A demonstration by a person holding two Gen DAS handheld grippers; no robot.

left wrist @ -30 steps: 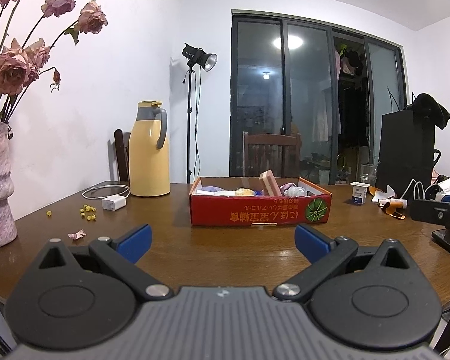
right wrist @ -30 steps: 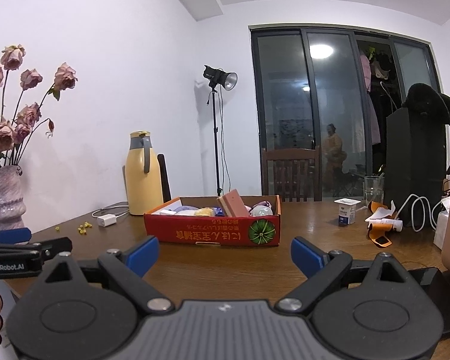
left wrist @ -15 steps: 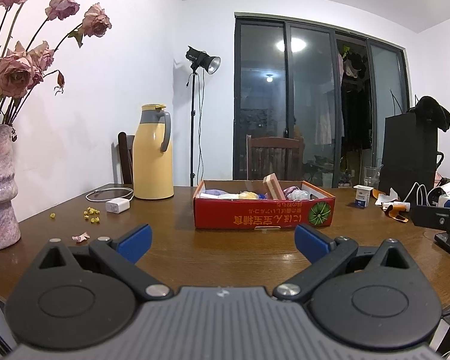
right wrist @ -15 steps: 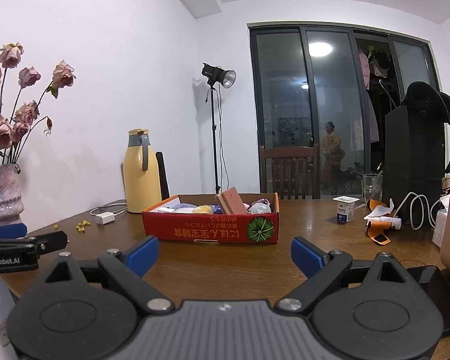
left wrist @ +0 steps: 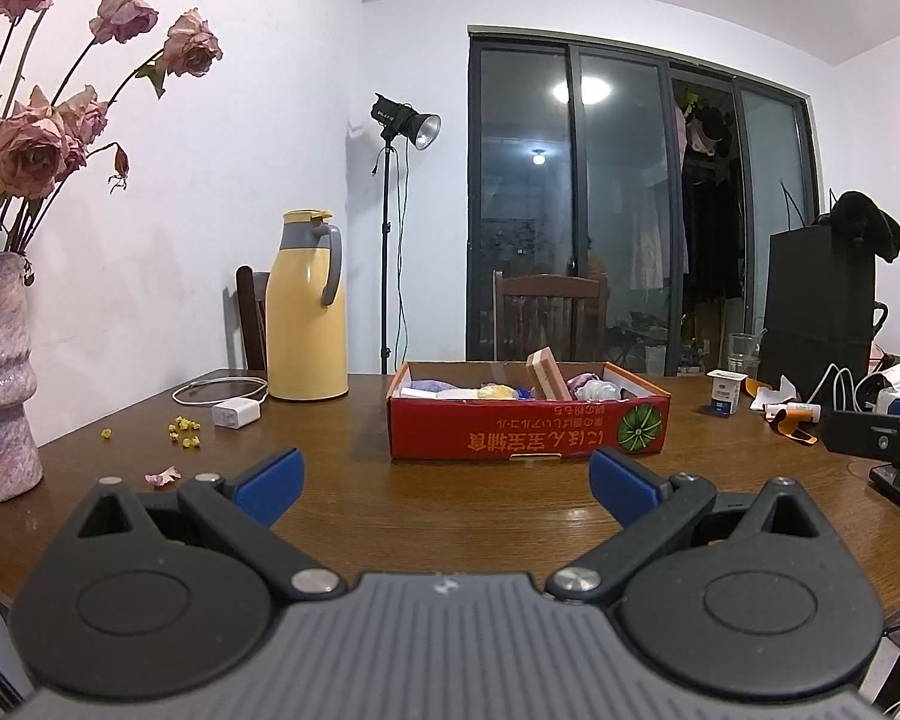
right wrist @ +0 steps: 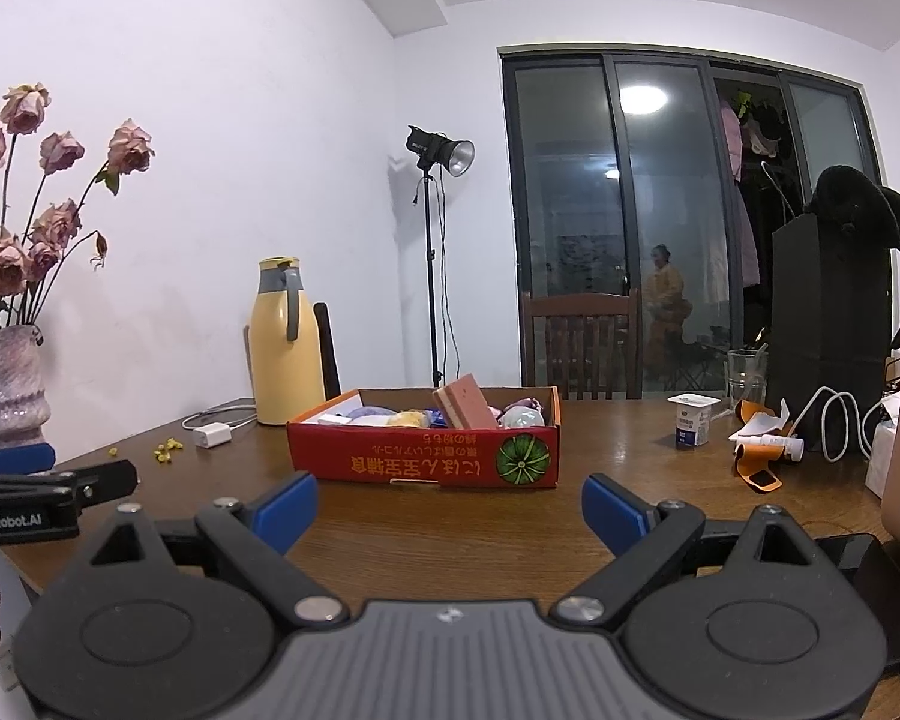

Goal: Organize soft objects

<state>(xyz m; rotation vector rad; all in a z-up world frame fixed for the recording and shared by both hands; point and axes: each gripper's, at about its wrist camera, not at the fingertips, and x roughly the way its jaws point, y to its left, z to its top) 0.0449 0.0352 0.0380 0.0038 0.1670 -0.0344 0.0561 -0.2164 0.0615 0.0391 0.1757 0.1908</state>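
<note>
A shallow red cardboard box (left wrist: 528, 429) (right wrist: 426, 456) sits mid-table with several soft items inside: a pink-and-tan sponge block (left wrist: 547, 373) (right wrist: 462, 408) standing on edge, a yellow lump (left wrist: 497, 391), purple and pale pieces. My left gripper (left wrist: 447, 489) hangs open over the table's near edge, well short of the box, with nothing between its blue pads. My right gripper (right wrist: 449, 510) is likewise open and empty, facing the box from the front right. The left gripper also shows at the far left of the right wrist view, as a black arm (right wrist: 48, 495).
A yellow thermos jug (left wrist: 307, 306) stands back left, with a white charger and cable (left wrist: 234, 405) beside it. A pink vase of dried roses (left wrist: 0, 372) occupies the left edge. A small white carton (right wrist: 693, 420), a glass, orange wrappers and a black box (right wrist: 828, 324) crowd the right.
Both views have tilted slightly, so the box sits a little differently in frame; both grippers stay open and empty.
</note>
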